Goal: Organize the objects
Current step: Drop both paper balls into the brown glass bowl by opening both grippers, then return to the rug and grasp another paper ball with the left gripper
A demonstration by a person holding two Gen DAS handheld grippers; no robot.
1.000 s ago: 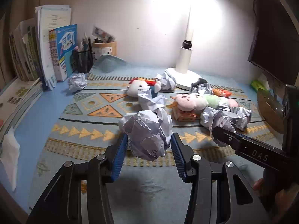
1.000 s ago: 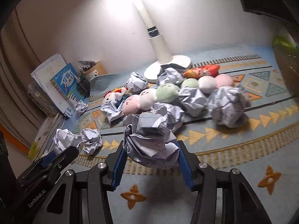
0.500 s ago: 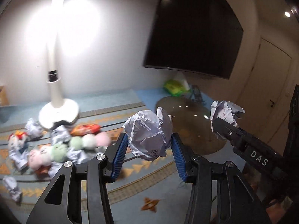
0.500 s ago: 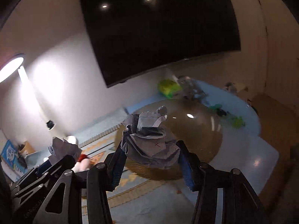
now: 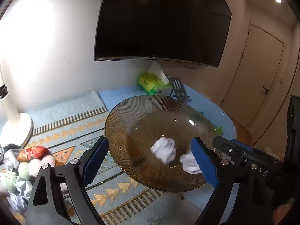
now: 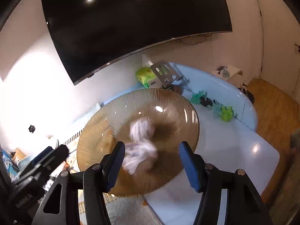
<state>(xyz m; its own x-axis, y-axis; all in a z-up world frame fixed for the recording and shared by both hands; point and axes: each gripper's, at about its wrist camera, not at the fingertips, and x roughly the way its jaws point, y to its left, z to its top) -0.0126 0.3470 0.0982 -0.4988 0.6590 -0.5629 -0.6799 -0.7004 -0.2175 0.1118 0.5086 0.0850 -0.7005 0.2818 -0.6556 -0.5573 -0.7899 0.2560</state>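
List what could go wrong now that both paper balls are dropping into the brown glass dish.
1. The two crumpled paper balls are light and blurred in motion; either might bounce over the shallow rim of the brown glass dish.
2. The left gripper and right gripper, jaws just opened with nothing gripped, hang close over the dish; lowering could knock the glass.
3. The dish overhangs the mat's edge, so a knock could tip it.

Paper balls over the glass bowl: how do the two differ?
The central paper ball shows over the middle of the glass bowl; the near paper ball toward its near rim. The central one shows whole in the left wrist view; the near one is partly hidden. Both are white, crumpled and blurred.
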